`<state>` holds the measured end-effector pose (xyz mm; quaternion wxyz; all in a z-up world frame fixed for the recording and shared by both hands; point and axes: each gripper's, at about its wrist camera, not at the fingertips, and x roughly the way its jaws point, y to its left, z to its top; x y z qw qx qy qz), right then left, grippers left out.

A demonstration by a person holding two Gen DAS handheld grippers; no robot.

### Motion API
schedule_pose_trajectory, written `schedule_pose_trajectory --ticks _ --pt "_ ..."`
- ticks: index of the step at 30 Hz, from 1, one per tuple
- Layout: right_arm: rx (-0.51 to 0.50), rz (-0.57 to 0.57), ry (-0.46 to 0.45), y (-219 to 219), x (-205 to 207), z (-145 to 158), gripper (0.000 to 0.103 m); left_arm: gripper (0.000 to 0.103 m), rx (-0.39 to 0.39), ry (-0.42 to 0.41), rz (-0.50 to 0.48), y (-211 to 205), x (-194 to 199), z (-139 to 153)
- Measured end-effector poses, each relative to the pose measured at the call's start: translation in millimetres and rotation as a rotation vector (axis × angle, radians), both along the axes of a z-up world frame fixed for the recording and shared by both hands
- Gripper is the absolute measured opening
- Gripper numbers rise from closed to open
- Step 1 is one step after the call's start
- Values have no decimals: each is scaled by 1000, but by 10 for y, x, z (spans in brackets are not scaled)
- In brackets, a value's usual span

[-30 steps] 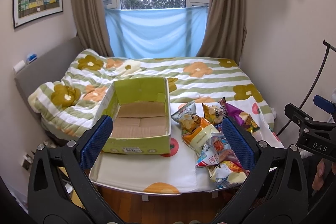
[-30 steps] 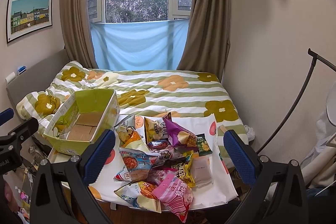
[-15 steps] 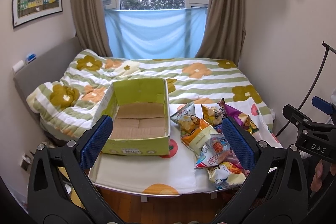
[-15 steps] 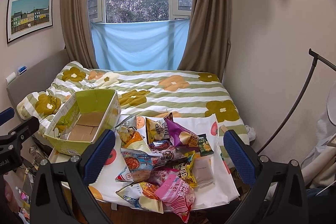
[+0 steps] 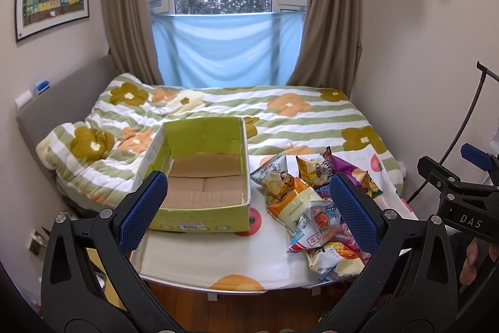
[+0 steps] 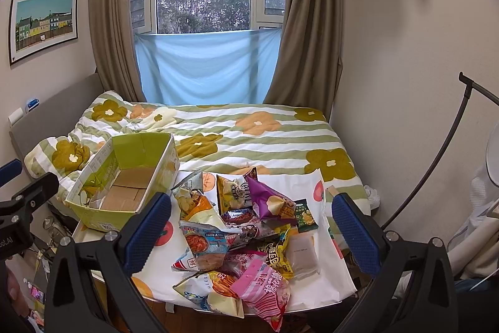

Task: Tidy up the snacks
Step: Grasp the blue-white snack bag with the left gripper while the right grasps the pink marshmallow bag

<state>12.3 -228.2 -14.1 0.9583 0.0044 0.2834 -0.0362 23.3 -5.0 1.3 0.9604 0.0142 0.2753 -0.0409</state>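
An empty green cardboard box [image 5: 202,177] [image 6: 124,177] sits on the left of a cloth-covered table [image 5: 218,264] [image 6: 318,286]. A heap of snack bags [image 5: 312,208] [image 6: 249,233] lies to its right, with a pink bag [image 6: 265,289] nearest and a purple bag [image 6: 268,198] farther back. My left gripper [image 5: 249,208] hangs open before the table, its fingers framing the box's right half and the bags. My right gripper [image 6: 249,227] is open too, above the heap. Neither holds anything.
Behind the table lies a bed with a flowered striped quilt [image 5: 280,114]. Walls close in on the right, where a thin black stand [image 6: 436,170] leans. A person's hand [image 5: 471,258] grips the right gripper's handle. Wood floor [image 5: 249,314] shows below the table's near edge.
Both grippers have drifted slightly; the box and bags sit a little lower and nearer in the views. Both stay open, and nothing was picked up.
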Motion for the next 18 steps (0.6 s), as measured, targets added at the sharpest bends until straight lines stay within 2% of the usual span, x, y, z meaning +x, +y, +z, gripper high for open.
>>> schedule_pose_trajectory --ticks 5,8,14,18 --pt "16 -4 23 36 10 -15 103 103 7 36 -40 -17 131 -28" --pt "32 -12 52 37 41 -82 103 103 10 66 -94 -47 282 -142" --pt "73 -42 137 -81 54 -371 103 103 -19 180 -239 -190 650 -617" --pt "109 -61 216 -186 62 -723 103 103 -26 262 -313 -353 848 -997"
